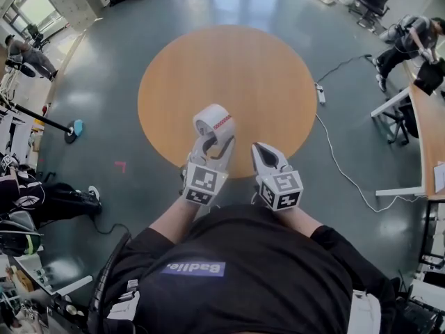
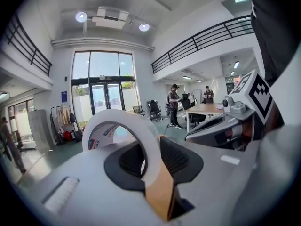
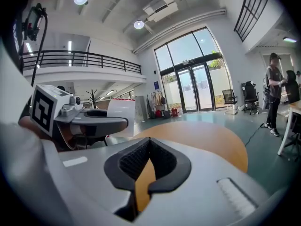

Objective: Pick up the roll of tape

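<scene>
The white roll of tape point(image 1: 213, 123) hangs in the air above the round wooden table point(image 1: 264, 68), with my left gripper point(image 1: 215, 145) shut on its wall. In the left gripper view the roll of tape point(image 2: 123, 126) stands on edge between the pads, its printed inner side facing the camera. My right gripper point(image 1: 263, 152) floats just to the right, near the table's front edge, its jaws closed with nothing in them. In the right gripper view the tape point(image 3: 121, 110) shows at the left, held by the left gripper point(image 3: 113, 121), and my right gripper point(image 3: 149, 155) points over the table point(image 3: 207, 140).
A power strip point(image 1: 320, 93) and its cable point(image 1: 341, 165) lie on the grey floor right of the table. A desk point(image 1: 425, 131) stands at the right edge. People stand and sit at the room's edges. A stand base point(image 1: 72, 131) is on the floor at the left.
</scene>
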The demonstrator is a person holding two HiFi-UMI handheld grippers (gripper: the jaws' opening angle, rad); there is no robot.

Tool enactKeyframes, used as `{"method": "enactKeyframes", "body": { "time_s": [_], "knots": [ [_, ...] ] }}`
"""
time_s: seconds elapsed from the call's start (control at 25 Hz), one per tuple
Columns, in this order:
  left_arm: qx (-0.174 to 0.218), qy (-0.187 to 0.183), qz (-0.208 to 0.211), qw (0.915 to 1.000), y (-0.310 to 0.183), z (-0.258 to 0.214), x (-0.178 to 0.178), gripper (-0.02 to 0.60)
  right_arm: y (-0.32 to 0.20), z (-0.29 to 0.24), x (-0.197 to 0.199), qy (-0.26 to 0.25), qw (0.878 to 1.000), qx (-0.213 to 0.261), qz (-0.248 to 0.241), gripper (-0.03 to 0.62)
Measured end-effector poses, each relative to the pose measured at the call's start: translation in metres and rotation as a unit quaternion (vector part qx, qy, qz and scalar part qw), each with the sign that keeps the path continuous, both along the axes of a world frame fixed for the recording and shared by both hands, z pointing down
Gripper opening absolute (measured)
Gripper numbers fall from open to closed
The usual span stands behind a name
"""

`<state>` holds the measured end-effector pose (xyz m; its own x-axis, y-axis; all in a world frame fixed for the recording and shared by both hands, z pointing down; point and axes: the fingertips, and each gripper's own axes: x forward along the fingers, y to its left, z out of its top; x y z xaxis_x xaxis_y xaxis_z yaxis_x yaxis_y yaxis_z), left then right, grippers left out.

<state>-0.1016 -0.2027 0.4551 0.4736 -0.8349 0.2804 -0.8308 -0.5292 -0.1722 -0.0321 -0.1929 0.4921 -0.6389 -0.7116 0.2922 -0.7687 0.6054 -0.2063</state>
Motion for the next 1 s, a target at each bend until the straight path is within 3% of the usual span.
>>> {"method": "enactKeyframes", "body": {
  "time_s": [0.28, 1.0],
  "knots": [
    [-0.016, 0.088, -0.055, 0.9945, 0.005, -0.002, -0.008, 0.118, -0.002, 0.001, 0.001, 0.010, 1.000, 0.003, -0.004, 0.005],
    [-0.010, 0.090, -0.045, 0.9948, 0.015, -0.016, -0.001, 0.120, 0.001, -0.012, -0.012, 0.016, 0.999, 0.022, -0.024, 0.003]
  ]
}}
